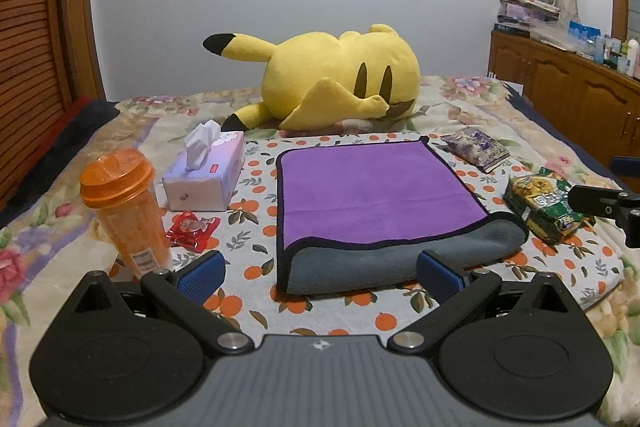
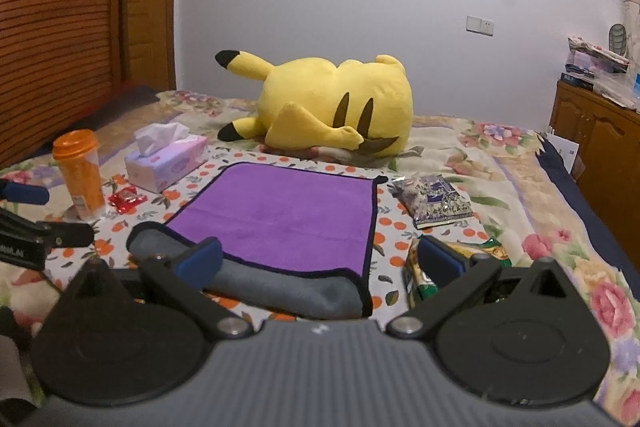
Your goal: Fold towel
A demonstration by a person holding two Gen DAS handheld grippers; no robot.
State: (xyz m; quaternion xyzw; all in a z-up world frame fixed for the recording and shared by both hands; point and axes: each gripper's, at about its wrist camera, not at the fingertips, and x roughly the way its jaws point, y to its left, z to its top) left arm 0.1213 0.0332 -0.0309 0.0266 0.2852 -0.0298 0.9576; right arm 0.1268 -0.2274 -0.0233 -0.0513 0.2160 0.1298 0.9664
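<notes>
Presently, my left gripper (image 1: 320, 277) level and low over bed, pads wide apart, holding nothing. Towel (image 1: 372, 203) lies ahead between pads, folded once, purple face up, grey fold nearest; right pad (image 1: 440, 277) overlaps grey fold in view, contact unclear. My right gripper (image 2: 320, 261) likewise low, pads spread, empty; left pad (image 2: 200, 263) over grey fold, right pad over green snack packet (image 2: 420, 279). Towel on orange-print cloth (image 1: 256, 207). Orange bottle (image 1: 124, 211), tissue box (image 1: 208, 175) left; yellow plush (image 1: 336, 75) behind.

Left tool (image 1: 320, 277) and right tool (image 2: 320, 261) apparently gape wide, level.
</notes>
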